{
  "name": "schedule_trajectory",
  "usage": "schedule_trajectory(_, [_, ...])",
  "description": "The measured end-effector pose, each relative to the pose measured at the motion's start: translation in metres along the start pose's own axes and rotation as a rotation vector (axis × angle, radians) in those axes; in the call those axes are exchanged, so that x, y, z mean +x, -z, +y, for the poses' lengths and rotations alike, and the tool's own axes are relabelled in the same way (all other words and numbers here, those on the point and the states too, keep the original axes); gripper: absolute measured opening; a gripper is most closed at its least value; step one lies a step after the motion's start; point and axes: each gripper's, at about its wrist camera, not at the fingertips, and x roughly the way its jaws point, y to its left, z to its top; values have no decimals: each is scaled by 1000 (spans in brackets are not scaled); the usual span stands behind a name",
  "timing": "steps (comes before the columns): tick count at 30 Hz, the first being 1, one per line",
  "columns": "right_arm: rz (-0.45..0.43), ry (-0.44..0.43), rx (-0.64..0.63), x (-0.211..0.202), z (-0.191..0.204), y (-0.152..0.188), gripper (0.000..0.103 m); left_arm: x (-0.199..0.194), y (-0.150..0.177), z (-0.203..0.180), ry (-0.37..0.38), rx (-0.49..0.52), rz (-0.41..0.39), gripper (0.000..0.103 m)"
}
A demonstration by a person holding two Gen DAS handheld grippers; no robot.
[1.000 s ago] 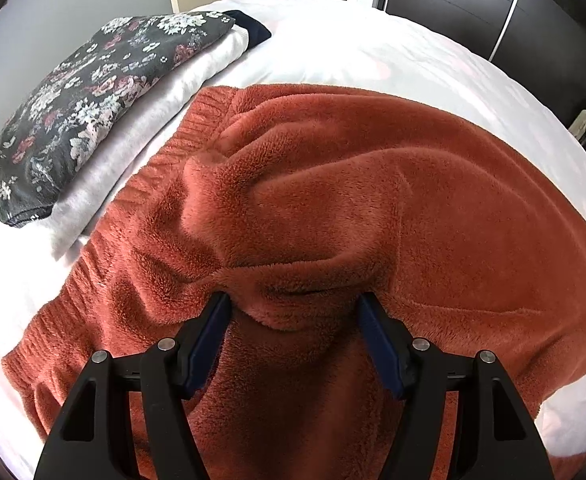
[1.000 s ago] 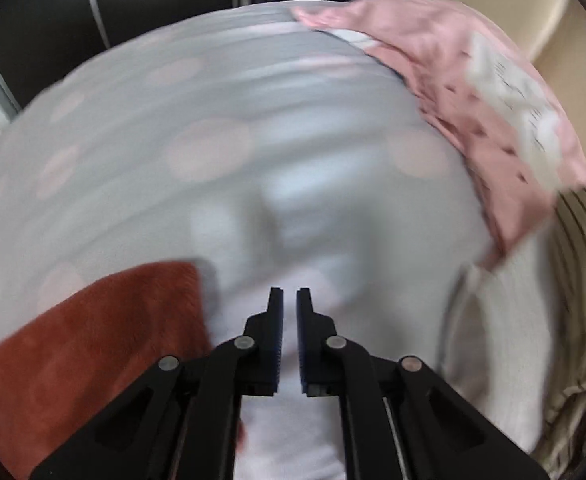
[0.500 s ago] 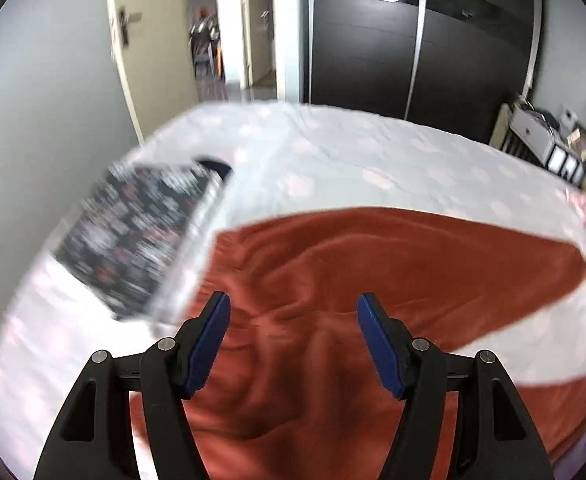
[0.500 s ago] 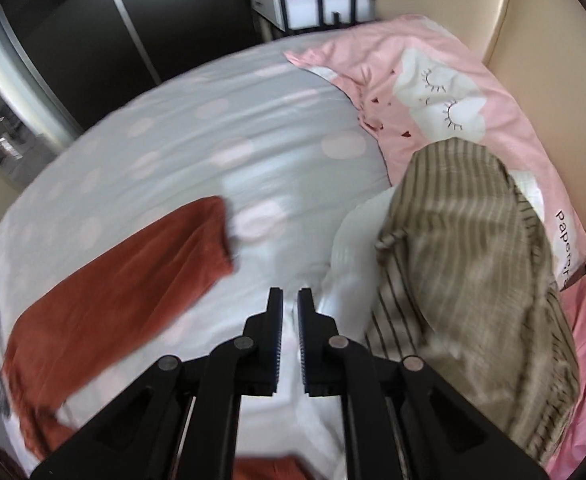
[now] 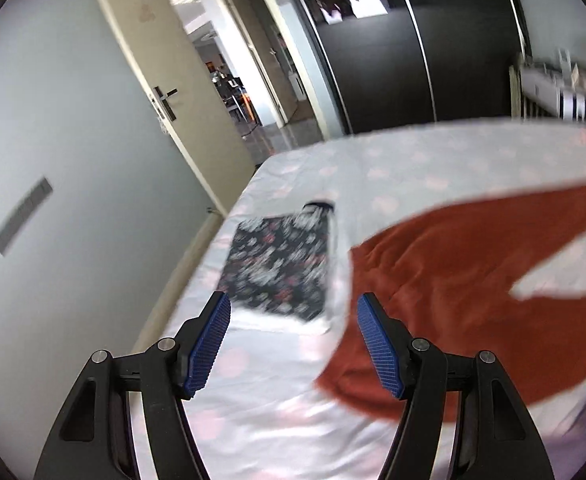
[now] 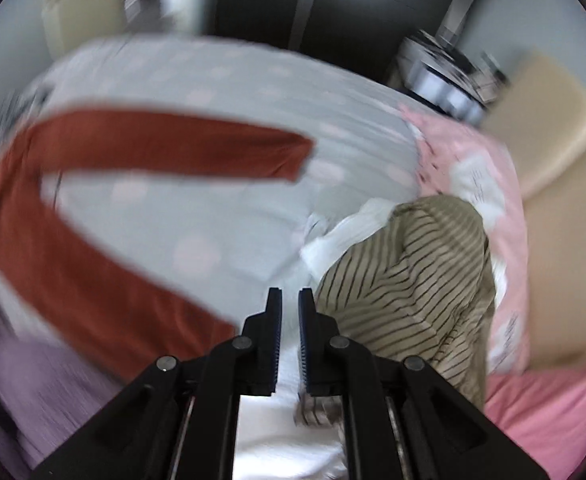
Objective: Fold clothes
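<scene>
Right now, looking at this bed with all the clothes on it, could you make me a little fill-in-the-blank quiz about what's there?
1. The fuzzy rust-red pants are spread out on the ____.
2. The folded floral garment has a ____ background.
3. The left gripper has its jaws wide ____ and holds nothing.
4. The beige garment near the right gripper is patterned with dark ____.

Missing words: bed; black; open; stripes

Rust-orange fleece garment (image 5: 445, 280); black folded cloth with a floral print (image 5: 279, 268); beige cloth with dark stripes (image 6: 409, 280); grey bedsheet with pale pink dots (image 5: 413, 156).
</scene>
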Motion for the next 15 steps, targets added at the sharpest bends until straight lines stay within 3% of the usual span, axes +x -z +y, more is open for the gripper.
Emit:
schedule_trajectory(7, [135, -100, -274, 48, 70, 63, 9, 32, 61, -32, 41, 205, 149, 67])
schedule_trajectory(11, [152, -95, -383, 72, 82, 79, 22, 67, 93, -46, 47, 250, 263, 68])
schedule_trajectory(15, [174, -68, -495, 87, 92, 84, 22, 93, 112, -53, 66, 261, 337, 68])
